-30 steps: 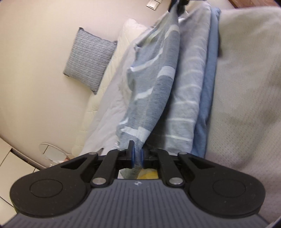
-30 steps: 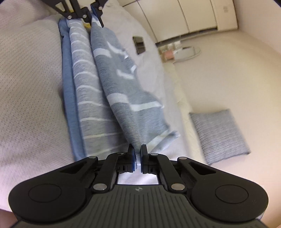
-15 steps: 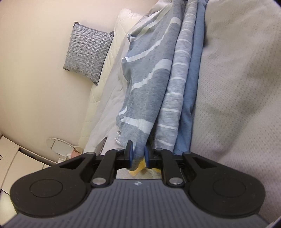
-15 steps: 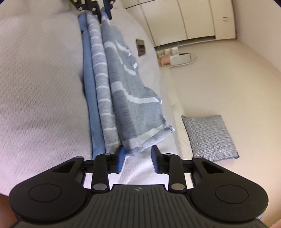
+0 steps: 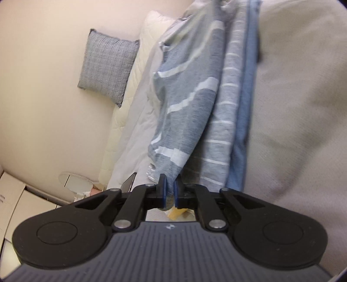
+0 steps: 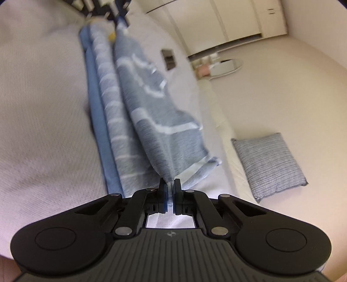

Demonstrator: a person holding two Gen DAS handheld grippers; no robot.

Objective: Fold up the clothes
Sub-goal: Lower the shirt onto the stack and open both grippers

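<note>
The bed [image 5: 303, 108] spreads beneath both tongs. The striped garment [image 5: 190, 112] runs stretched between them, already doubled lengthwise (more folds likely remain). Left tongs [image 5: 170, 191] and right tongs [image 6: 171, 191] each pinch one end.

- A pale beige textured bedspread [image 6: 43, 112] covers the bed.
- A cream floor [image 5: 43, 108] lies beside it.
- A grey woven square cushion [image 6: 269, 164] rests on the floor against the white quilted mattress side [image 5: 128, 104].
- White cabinet doors [image 6: 238, 19] line the far wall.
</note>
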